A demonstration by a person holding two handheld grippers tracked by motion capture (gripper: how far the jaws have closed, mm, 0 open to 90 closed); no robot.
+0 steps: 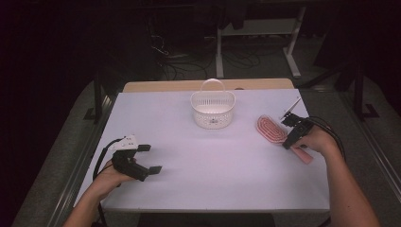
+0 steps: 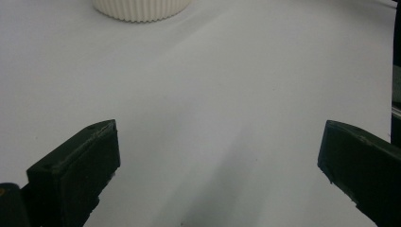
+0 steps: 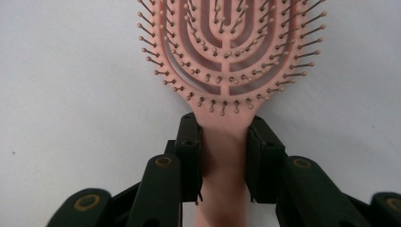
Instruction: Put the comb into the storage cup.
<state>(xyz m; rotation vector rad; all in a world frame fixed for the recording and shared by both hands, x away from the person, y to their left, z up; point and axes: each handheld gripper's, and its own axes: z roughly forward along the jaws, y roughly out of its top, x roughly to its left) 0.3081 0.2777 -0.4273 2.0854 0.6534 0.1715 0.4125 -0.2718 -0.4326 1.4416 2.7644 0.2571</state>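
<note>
A pink hairbrush lies bristles up at the table's right side, its head pointing toward the far left. My right gripper straddles the neck of the hairbrush just below the bristle pad. In the right gripper view this gripper has both black pads against the pink handle, shut on it. The handle's end sticks out beside the person's right hand. My left gripper rests low at the table's front left with its jaws wide apart. In the left gripper view this gripper has only bare white table between its jaws.
A white ribbed basket with an upright handle stands at the far middle of the white table; its base shows ahead of the left gripper. Desk legs and cables lie on the dark floor beyond the table.
</note>
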